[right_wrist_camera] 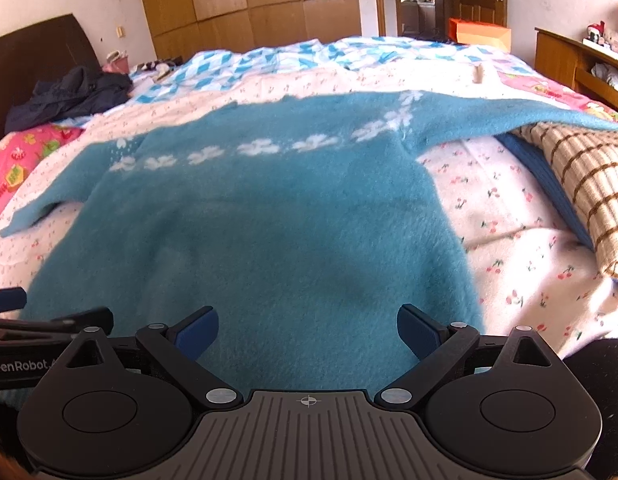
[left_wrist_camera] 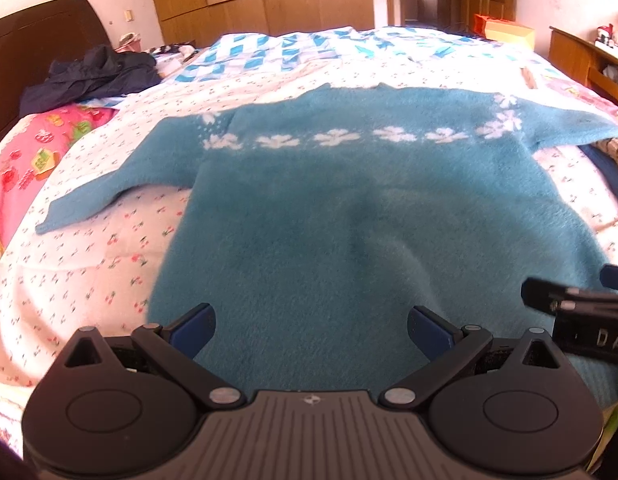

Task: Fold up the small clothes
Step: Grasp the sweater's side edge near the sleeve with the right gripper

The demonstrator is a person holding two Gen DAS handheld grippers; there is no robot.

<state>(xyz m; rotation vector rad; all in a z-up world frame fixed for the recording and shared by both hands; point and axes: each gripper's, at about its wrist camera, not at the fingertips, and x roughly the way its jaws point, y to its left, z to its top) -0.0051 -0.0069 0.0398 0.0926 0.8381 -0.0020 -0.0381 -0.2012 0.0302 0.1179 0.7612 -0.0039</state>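
A wide bed (left_wrist_camera: 89, 240) fills both views, covered with a white sheet printed with small cherries, a blue-and-white checked quilt (left_wrist_camera: 269, 56) lying across its far part. Flat on the sheet, front up, lies a teal knitted sweater (left_wrist_camera: 349, 220) with a band of white flowers across the chest; its hem points toward the cameras and both sleeves are spread out to the sides. The right sleeve (right_wrist_camera: 509, 116) rests partly on a cream cloth with brown checks (right_wrist_camera: 581, 184) at the bed's right edge. A dark blue garment (left_wrist_camera: 93, 76) is heaped near the headboard at far left, beside a pink patterned pillow (left_wrist_camera: 25, 168).

The left gripper (left_wrist_camera: 311, 332) hovers over the sweater's hem, its blue-padded tongs spread wide, holding nothing. The right gripper (right_wrist_camera: 308, 330) sits just beside it over the same hem, tongs likewise spread apart and empty. Each gripper shows at the edge of the other's view
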